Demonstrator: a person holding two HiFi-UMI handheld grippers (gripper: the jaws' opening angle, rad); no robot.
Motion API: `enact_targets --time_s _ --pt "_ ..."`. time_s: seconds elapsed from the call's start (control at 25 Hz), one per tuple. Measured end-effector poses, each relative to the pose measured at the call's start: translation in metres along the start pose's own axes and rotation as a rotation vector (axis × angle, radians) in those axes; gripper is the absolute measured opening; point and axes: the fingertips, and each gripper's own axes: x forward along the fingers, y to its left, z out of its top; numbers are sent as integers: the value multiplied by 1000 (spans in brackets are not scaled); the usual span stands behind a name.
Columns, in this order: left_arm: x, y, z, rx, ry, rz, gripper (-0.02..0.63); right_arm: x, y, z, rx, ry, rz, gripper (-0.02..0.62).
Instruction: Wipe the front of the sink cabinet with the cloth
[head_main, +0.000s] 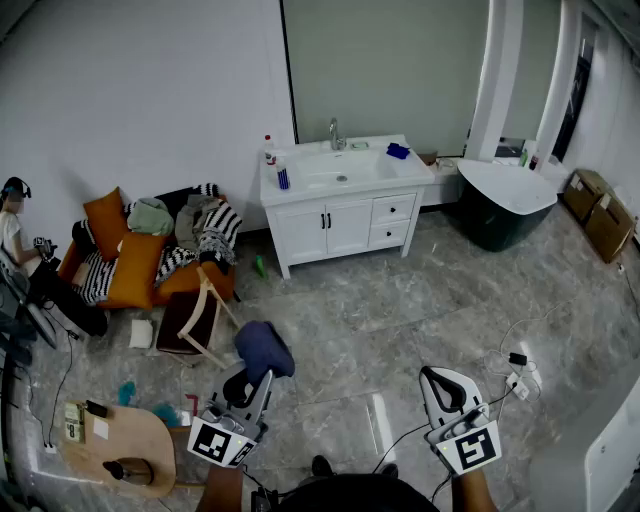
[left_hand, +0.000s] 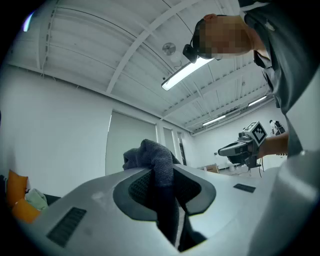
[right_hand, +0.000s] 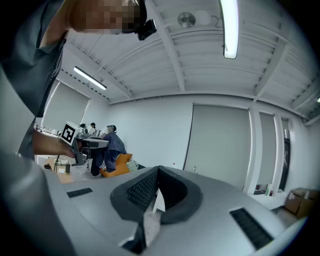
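Note:
The white sink cabinet (head_main: 345, 225) stands against the far wall, with a basin, a tap and bottles on top. It is well away from both grippers. My left gripper (head_main: 250, 385) is low in the head view, shut on a dark blue cloth (head_main: 265, 350) that bunches above its tips. In the left gripper view the cloth (left_hand: 157, 160) is pinched between the jaws of the left gripper (left_hand: 159, 172), which points upward. My right gripper (head_main: 445, 390) is at the lower right; its jaws meet with nothing between them in the right gripper view (right_hand: 157, 172).
A black bathtub (head_main: 505, 205) sits right of the cabinet. An orange sofa (head_main: 150, 250) piled with clothes, a tipped wooden chair (head_main: 205, 320) and a round wooden table (head_main: 120, 450) fill the left. A power strip with cables (head_main: 520, 375) lies on the floor at right. A person (head_main: 15, 235) sits far left.

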Motion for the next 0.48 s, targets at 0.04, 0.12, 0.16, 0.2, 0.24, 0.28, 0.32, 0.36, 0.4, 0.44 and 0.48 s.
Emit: enact_targets --time_s 0.04,0.12,0.16,0.2,0.24,0.28,0.32,0.36,0.4,0.44,0.48 --pt "-1 4 0 -1 0 -1 71 4 2 1 2 6 -2 8" --pt "-3 14 0 -2 -1 -5 71 11 7 2 5 13 -7 8" --pt "-5 19 -1 -3 -2 -7 71 15 10 4 6 13 -9 8" --pt "-7 23 -2 -4 -3 -10 71 19 13 5 5 11 -11 8" --pt "-10 26 -3 -5 -4 -12 71 22 17 6 3 10 -11 8" --pt "-12 29 -4 -6 -4 -14 71 25 20 7 0 10 -11 8" --pt "-14 31 -6 -8 -5 -15 71 27 23 7 -2 11 -10 8" --pt "-16 34 -7 -11 -6 -17 71 30 26 8 -4 13 -10 8" --pt "-18 37 -8 -16 -8 -19 71 33 29 8 -3 16 -10 8" --pt "-19 40 -9 -21 -11 -20 71 36 31 9 1 19 -11 8" --pt "-21 43 -11 -25 -13 -21 71 39 33 10 5 17 -11 8"
